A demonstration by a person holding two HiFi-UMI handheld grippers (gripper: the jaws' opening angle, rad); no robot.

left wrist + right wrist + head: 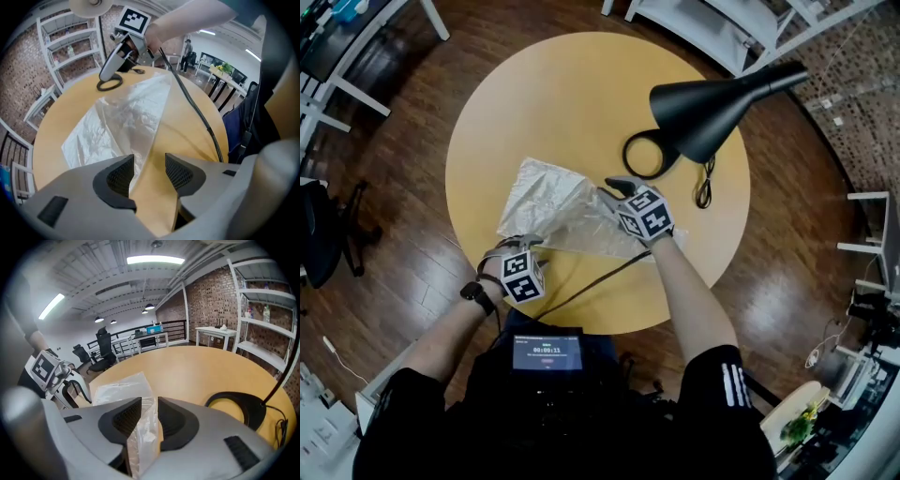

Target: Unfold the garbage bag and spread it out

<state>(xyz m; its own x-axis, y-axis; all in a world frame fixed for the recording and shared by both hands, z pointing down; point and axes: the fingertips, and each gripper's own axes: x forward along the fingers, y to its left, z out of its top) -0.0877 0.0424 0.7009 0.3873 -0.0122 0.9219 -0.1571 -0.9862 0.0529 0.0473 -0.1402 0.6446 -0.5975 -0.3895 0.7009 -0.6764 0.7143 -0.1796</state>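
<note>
A translucent whitish garbage bag (551, 208) lies partly unfolded and crumpled on the round yellow table (572, 94). My left gripper (521, 244) is at the bag's near left corner. In the left gripper view the bag (126, 117) rises toward my left gripper (149, 171), and its edge lies against the left pad (121, 176) with a clear gap to the other pad. My right gripper (615, 186) is at the bag's right end. A fold of the bag (140, 437) stands loosely between the slightly parted jaws of my right gripper (149, 416).
A black desk lamp (712, 108) leans over the table's far right, its ring base (649, 155) close to my right gripper, with a small cable (705, 183) beside it. A dark cord (595, 279) runs over the table's near edge. White shelving (712, 23) stands beyond.
</note>
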